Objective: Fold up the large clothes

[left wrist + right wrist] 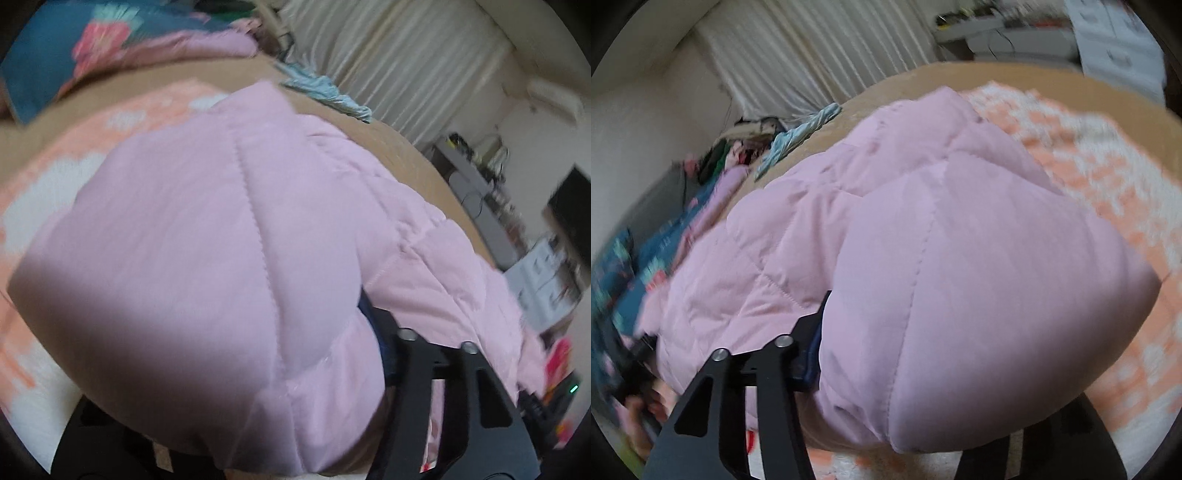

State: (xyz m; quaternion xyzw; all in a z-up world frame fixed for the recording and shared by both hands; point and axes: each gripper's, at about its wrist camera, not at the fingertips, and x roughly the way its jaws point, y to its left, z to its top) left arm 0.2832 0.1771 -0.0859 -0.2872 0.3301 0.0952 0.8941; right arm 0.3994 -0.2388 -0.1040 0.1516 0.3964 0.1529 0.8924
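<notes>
Pink quilted jacket (pixel 229 229) pinched by both hand-held grippers

Left hand-held gripper (pixel 369 332) and right hand-held gripper (pixel 816 332) each clamp its bulging fabric, which hides their fingertips.

The pink jacket (pixel 229 236) is made of smooth, faintly sheeny quilted cloth, puffed between stitched seams. Beneath it, a soft matt peach-and-white blanket (pixel 1108 177) is spread. The gripper arms (pixel 738 398) are finished in matt black, with bright metal bolts.

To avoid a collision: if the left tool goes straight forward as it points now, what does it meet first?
The pink puffer jacket: it fills the view right ahead, draped over the left tool. Depth is unclear, but nothing lies nearer.
</notes>
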